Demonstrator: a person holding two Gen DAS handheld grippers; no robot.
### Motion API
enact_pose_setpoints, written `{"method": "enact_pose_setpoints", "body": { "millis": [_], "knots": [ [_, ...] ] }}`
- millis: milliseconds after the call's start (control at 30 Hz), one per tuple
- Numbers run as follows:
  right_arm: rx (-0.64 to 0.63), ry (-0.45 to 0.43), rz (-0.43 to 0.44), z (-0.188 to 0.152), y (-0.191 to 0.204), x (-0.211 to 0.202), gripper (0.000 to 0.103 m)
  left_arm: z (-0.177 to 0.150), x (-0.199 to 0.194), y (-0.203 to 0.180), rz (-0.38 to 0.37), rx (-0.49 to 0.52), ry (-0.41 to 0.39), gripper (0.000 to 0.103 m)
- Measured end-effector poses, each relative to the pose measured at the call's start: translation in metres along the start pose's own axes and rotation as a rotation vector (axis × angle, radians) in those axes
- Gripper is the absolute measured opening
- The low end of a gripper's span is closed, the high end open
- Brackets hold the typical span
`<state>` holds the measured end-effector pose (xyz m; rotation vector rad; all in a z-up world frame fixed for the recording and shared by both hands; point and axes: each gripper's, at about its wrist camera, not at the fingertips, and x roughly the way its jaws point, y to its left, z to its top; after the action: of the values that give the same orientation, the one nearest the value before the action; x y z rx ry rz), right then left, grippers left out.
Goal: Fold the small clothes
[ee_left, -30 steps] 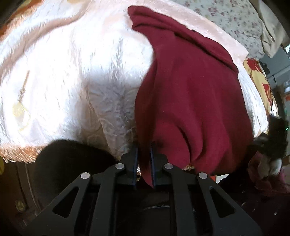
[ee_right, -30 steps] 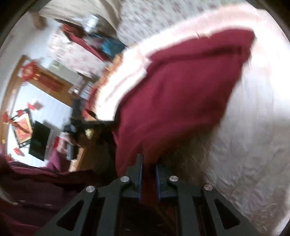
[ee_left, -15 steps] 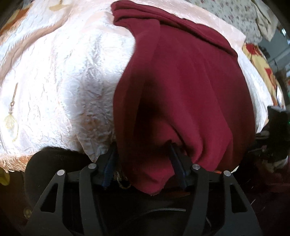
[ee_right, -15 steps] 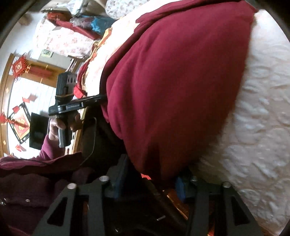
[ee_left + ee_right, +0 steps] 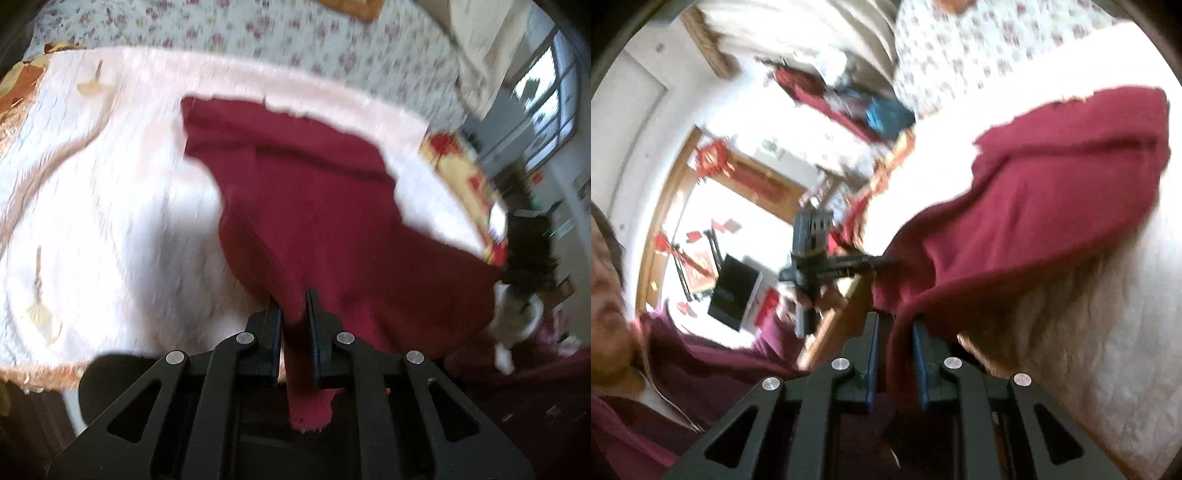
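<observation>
Gripping one near corner each, the two claws hold a single dark red garment above a pale pink bedspread. The left claw has just been closing and now pinches a narrow strip of the cloth, whose short end hangs out behind the jaws. The right claw has also just been closing, and a fold of the same garment sits clamped between its blue pads. From the claws the garment's long axis runs away across the bedspread, its far hem lying near the bedspread's far edge, beside a floral sheet. Seen from the right wrist, the person's hand carries the left claw beside the garment's near edge. Both views are blurred.
</observation>
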<state>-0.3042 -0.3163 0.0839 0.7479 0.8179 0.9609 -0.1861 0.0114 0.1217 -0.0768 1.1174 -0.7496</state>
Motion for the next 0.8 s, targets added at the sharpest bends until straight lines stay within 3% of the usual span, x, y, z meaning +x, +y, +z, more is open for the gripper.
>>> {"method": "enact_pose_setpoints", "body": {
  "millis": [100, 233, 300, 400, 433, 500, 800],
  "knots": [
    [0.010, -0.079, 0.022, 0.016, -0.003, -0.013, 0.017, 0.019, -0.011, 0.003, -0.033, -0.011, -0.055, 0.010],
    [-0.005, -0.146, -0.038, 0.037, -0.009, -0.025, 0.016, 0.039, -0.006, 0.005, -0.033, -0.030, -0.083, 0.010],
    [-0.050, -0.105, -0.154, 0.037, -0.012, -0.024, 0.016, 0.043, -0.002, 0.002, -0.041, -0.038, -0.086, 0.010],
    [0.013, 0.013, -0.185, 0.021, -0.026, -0.015, 0.023, 0.043, -0.002, -0.001, -0.039, -0.022, -0.084, 0.010],
    [0.030, 0.052, -0.213, 0.012, -0.031, -0.013, 0.043, 0.044, -0.001, -0.004, -0.037, -0.020, -0.084, 0.010],
    [0.063, 0.119, -0.246, -0.004, -0.043, -0.014, 0.058, 0.044, -0.002, -0.003, -0.034, -0.022, -0.084, 0.010],
    [0.244, 0.411, -0.234, -0.064, -0.095, 0.030, 0.059, 0.056, -0.011, 0.003, 0.002, -0.047, -0.126, 0.010]
  ]
}}
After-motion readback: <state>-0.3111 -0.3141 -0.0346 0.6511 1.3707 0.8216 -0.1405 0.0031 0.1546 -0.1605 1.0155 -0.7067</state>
